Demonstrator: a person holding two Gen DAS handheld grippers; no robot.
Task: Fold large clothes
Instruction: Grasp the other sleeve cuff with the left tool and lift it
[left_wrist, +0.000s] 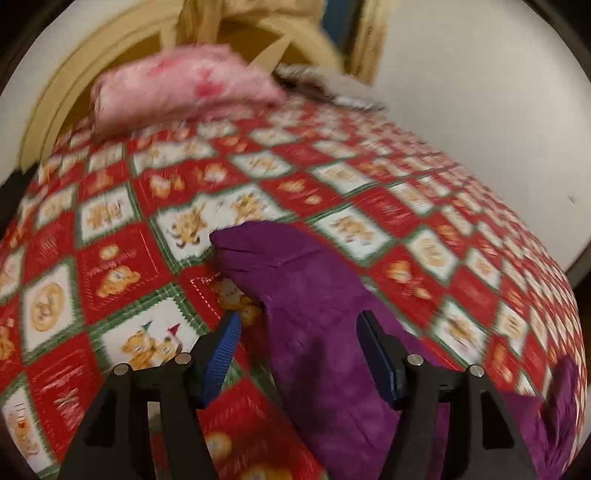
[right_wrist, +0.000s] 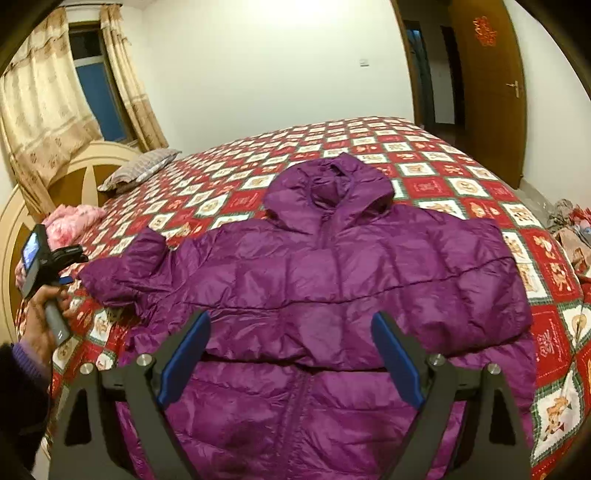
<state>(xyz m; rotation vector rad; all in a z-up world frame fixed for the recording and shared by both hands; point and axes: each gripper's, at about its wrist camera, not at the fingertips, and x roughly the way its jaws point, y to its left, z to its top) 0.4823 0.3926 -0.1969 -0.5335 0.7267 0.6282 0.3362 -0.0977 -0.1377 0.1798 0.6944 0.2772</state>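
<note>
A purple hooded puffer jacket (right_wrist: 332, 288) lies face up on the bed, hood away from me, its right sleeve folded across the chest. Its left sleeve (right_wrist: 125, 269) stretches out to the left; the same sleeve (left_wrist: 295, 295) shows in the left wrist view with its cuff pointing away. My left gripper (left_wrist: 299, 325) is open and empty, just above that sleeve; it also shows in the right wrist view (right_wrist: 62, 273), held in a hand at the bed's left edge. My right gripper (right_wrist: 291, 325) is open and empty above the jacket's middle.
The bed has a red, white and green patterned cover (right_wrist: 424, 162). A pink pillow (left_wrist: 184, 88) and a grey pillow (right_wrist: 144, 166) lie by the cream headboard (right_wrist: 74, 170). Curtains and a window stand behind it. A wooden door (right_wrist: 487, 81) is at the far right.
</note>
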